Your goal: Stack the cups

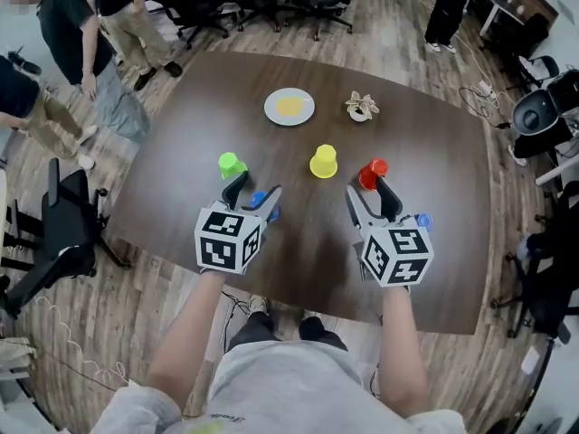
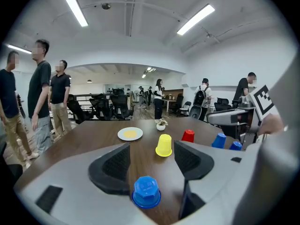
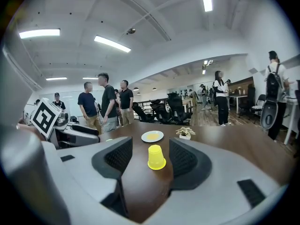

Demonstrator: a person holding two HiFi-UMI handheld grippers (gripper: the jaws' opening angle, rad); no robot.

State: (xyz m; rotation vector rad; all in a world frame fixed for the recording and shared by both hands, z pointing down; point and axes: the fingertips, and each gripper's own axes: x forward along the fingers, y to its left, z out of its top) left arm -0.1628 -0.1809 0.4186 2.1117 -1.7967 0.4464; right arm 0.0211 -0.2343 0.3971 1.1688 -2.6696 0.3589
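**Left gripper lining up on the near blue cup**

The left gripper (image 2: 151, 150) is standing with its jaws wide apart and pressing on nothing. The near blue cup (image 2: 146, 191) is sitting mouth-down on the table (image 1: 181, 179) between them, deep toward the palm and clear of both pads (image 2: 115, 165). The right gripper (image 3: 150, 144) is likewise gaping and carrying nothing; the yellow cup (image 3: 156, 157) is standing at its twelve o'clock, beyond the fingertips.

The step in hand is probably the taking of that blue cup. Doing it well likely means centring the cup between the pads, closing low on the wall near the rim, and squeezing lightly; a tapered wall may be squirting upward under a hard pinch. Lifting straight and lowering squarely over another inverted cup should be keeping the stack true.

The cups are looking like thin, glossy plastic: tapered cones with flared rims, all inverted; the blue one's base is showing a faceted outline.

- The green cup (image 1: 231, 165) is sitting at the left gripper's eleven o'clock.
- The red cup (image 1: 372, 174) is standing at the right gripper's tips.
- A second blue cup (image 1: 422, 221) is lying at the right gripper's four o'clock.

The pads are black and finely ribbed; the table is dark, smooth wood grain.
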